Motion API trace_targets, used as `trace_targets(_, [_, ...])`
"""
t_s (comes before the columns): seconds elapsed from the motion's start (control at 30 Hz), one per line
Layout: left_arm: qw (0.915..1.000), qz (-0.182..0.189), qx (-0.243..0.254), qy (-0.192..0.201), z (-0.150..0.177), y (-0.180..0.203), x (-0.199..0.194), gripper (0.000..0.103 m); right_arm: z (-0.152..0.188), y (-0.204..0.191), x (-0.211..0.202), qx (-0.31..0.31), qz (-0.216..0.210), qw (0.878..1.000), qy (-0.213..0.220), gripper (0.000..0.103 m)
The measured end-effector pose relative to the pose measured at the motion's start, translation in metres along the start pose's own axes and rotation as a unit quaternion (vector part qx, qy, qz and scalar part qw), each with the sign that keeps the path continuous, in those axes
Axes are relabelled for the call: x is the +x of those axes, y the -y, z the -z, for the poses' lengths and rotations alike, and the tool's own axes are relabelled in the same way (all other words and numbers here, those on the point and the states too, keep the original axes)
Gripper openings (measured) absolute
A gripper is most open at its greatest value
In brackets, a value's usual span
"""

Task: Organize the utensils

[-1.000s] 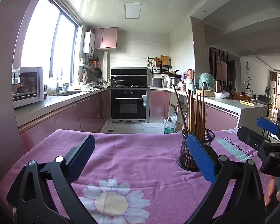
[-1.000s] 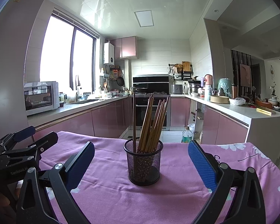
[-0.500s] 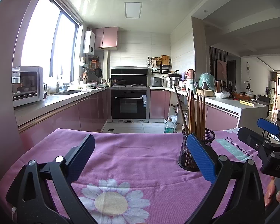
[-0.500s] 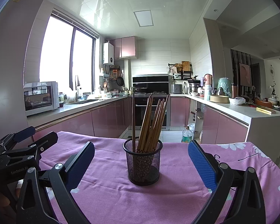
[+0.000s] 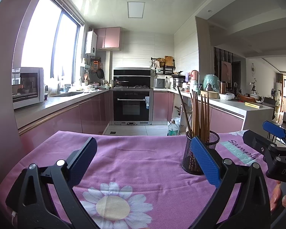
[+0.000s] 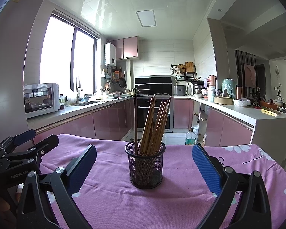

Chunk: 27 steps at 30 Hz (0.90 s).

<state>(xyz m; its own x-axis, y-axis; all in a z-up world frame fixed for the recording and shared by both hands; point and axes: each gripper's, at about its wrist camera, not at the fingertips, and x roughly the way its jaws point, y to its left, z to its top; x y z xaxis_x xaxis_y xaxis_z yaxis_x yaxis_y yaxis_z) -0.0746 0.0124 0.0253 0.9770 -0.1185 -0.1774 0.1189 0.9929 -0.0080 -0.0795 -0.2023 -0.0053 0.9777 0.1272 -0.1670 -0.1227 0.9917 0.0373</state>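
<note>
A black mesh cup point(image 6: 145, 167) stands on the pink tablecloth point(image 6: 112, 196), holding several wooden chopsticks point(image 6: 155, 126) upright. It sits centred in front of my right gripper point(image 6: 144, 162), which is open and empty, a little short of it. My left gripper point(image 5: 143, 156) is open and empty over the cloth, with the cup point(image 5: 189, 162) just behind its right finger point(image 5: 205, 162). The right gripper also shows at the right edge of the left wrist view point(image 5: 272, 139). The left gripper shows at the left edge of the right wrist view point(image 6: 26, 143).
The table's far edge point(image 6: 114, 140) drops off to a kitchen floor with a plastic bottle point(image 6: 190, 136). Pink cabinets, an oven point(image 5: 131, 106) and counters lie beyond. A daisy print point(image 5: 114, 204) marks the cloth near my left gripper.
</note>
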Motion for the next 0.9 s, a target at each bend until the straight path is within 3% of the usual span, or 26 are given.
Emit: trace_targets(0.9, [1.0,0.002,0.001,-0.005,0.0038,0.0008,-0.0004,0.097,-0.0002,0.0001,-0.0006,0.001,0.002,1.0,-0.001,0.097])
